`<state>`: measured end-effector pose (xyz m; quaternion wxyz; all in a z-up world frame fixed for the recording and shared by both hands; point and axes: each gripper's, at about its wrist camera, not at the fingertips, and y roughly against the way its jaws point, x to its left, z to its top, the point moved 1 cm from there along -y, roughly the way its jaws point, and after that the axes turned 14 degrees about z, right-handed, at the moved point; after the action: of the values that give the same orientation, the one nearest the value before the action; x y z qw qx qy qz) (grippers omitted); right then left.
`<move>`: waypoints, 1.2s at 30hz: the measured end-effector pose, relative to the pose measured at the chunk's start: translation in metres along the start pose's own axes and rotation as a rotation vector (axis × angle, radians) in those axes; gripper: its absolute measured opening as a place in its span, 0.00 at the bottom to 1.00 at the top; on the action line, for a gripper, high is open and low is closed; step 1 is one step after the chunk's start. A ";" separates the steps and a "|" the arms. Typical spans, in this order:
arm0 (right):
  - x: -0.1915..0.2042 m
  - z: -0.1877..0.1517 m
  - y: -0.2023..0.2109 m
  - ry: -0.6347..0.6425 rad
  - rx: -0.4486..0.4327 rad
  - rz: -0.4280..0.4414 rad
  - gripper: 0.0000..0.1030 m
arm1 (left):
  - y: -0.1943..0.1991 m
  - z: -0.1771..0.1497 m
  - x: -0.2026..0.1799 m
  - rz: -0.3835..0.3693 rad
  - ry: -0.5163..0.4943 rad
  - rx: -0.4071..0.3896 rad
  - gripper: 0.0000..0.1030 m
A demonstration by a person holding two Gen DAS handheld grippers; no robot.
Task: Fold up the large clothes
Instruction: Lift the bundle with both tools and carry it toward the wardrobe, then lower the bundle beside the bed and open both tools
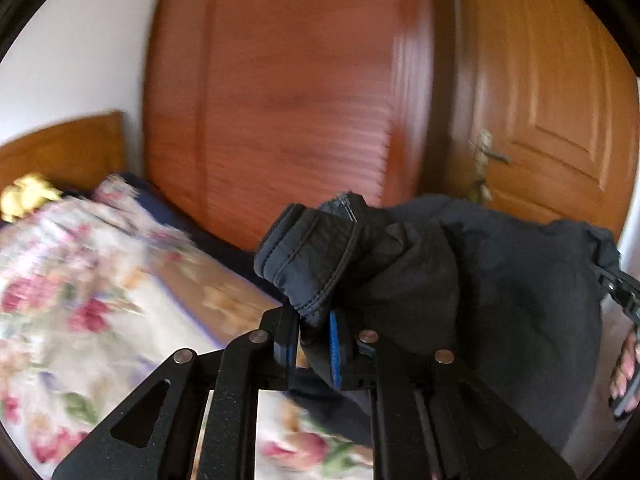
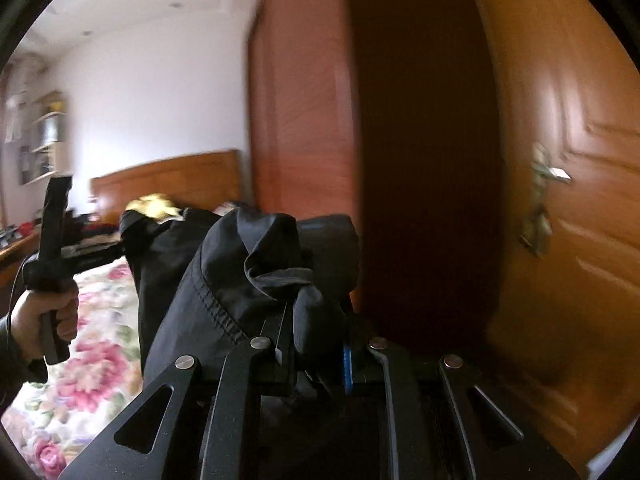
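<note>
Left tool [image 1: 316, 336]: your fingers are clenched on a stitched edge of the dark jacket [image 1: 460, 280]; cloth fills the gap between the blue-edged pads.
Right tool [image 2: 316, 350]: likewise clenched on a bunched fold of the same jacket [image 2: 224, 280]; the fabric is pinched just ahead of the linkage pins.
Jacket: you hold it up off the bed between the two tools; it hangs slack and crumpled. A zipper end [image 1: 347, 205] shows at the top of the raised part in the left wrist view, and a stitched seam runs along the panel in the right wrist view.
Your left hand [image 2: 44, 316]: wrapped round the left tool's handle, seen at the left edge of the right wrist view.
Your right hand [image 1: 626, 364]: fingers partly visible at the right edge of the left wrist view, beyond the jacket.
Bed: floral bedspread [image 1: 80, 300] lies under and to the left of the jacket.
Yellow item [image 1: 28, 196]: sits near the wooden headboard [image 1: 68, 148]; too blurred to identify.
Background: a reddish louvred wardrobe [image 1: 288, 100] and a wooden door [image 1: 552, 88] with a lever handle [image 1: 490, 154], both motion-blurred.
Far left: wall shelves [image 2: 46, 136], contents unreadable.
</note>
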<state>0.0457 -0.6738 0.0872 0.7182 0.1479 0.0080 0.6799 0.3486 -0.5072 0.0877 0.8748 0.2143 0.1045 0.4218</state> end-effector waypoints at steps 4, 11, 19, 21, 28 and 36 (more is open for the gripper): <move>-0.043 -0.040 -0.027 -0.070 0.149 -0.091 0.17 | -0.034 -0.038 -0.027 -0.022 -0.067 0.076 0.15; -0.049 -0.069 -0.033 -0.108 0.148 -0.142 0.26 | -0.037 -0.070 -0.016 0.035 -0.143 0.112 0.28; -0.002 -0.032 -0.025 -0.044 0.062 -0.199 0.49 | 0.011 -0.093 -0.032 -0.053 -0.214 0.075 0.42; 0.010 -0.024 -0.026 -0.019 0.050 -0.172 0.56 | 0.025 -0.101 -0.031 -0.075 -0.215 0.063 0.46; 0.049 -0.026 -0.064 0.035 0.121 -0.033 0.59 | 0.078 -0.130 -0.024 -0.096 -0.184 0.005 0.77; -0.008 -0.064 -0.121 -0.129 0.330 -0.055 0.61 | 0.113 -0.150 -0.014 -0.060 -0.168 0.001 0.78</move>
<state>0.1493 -0.6728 -0.0029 0.7016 0.3069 0.0773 0.6385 0.2065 -0.4125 0.0069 0.8926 0.2462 0.0373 0.3759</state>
